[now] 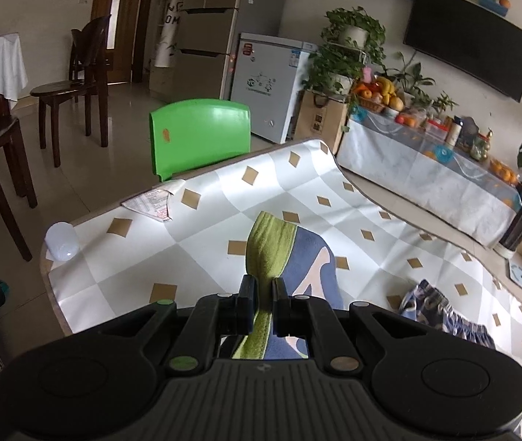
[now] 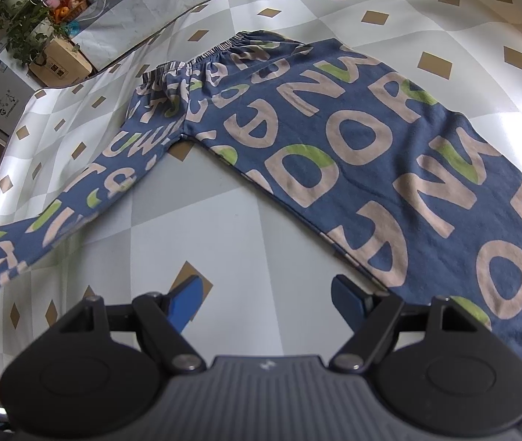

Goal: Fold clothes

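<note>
Blue trousers (image 2: 353, 139) printed with beige and green letters lie spread in a V on the checked table cover (image 2: 202, 220), waistband at the far side. My left gripper (image 1: 264, 286) is shut on the green cuff (image 1: 266, 242) of one trouser leg and holds it lifted off the table. In the right wrist view that leg (image 2: 51, 220) stretches away to the left edge. My right gripper (image 2: 266, 294) is open above bare table cover between the two legs, with its right fingertip close to the inner edge of the other leg. Nothing sits between its blue pads (image 2: 187, 301).
A small white dome-shaped object (image 1: 61, 241) and a folded paper (image 1: 154, 200) lie near the table's far left edge. A green chair (image 1: 200, 134) stands behind the table. Another patterned blue garment (image 1: 441, 312) lies at the right. Wooden chairs, a fridge and a long sideboard stand beyond.
</note>
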The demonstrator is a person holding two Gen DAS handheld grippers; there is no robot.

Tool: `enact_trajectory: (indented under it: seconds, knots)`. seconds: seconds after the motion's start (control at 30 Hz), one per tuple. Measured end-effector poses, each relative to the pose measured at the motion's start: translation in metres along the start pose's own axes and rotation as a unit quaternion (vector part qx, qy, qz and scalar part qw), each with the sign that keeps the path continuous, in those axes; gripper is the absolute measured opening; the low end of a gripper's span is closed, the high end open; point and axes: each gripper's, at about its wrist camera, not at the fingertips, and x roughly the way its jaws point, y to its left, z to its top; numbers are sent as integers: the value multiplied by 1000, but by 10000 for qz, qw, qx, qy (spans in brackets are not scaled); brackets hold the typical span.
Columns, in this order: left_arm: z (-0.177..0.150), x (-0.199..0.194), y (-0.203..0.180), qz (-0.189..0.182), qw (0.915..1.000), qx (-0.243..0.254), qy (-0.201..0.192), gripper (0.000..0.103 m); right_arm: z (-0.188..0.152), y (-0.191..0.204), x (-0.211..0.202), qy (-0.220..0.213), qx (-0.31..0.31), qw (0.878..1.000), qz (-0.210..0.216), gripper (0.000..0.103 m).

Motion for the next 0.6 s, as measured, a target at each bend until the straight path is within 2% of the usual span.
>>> enact_trajectory:
  seconds: [0.23,0.5,0.6]
  knots:
    - [2,-11,-1,-103,9999,-10,-99,7,0,1,2,25,-34,10000,-32,75]
    - [-22,3,4,29,9992,53,394,7,0,0,2,39,-35,10000,-41,75]
    - [-19,1,6,106,9995,-38,281,7,-1,0,1,45,-64,10000,-46,75]
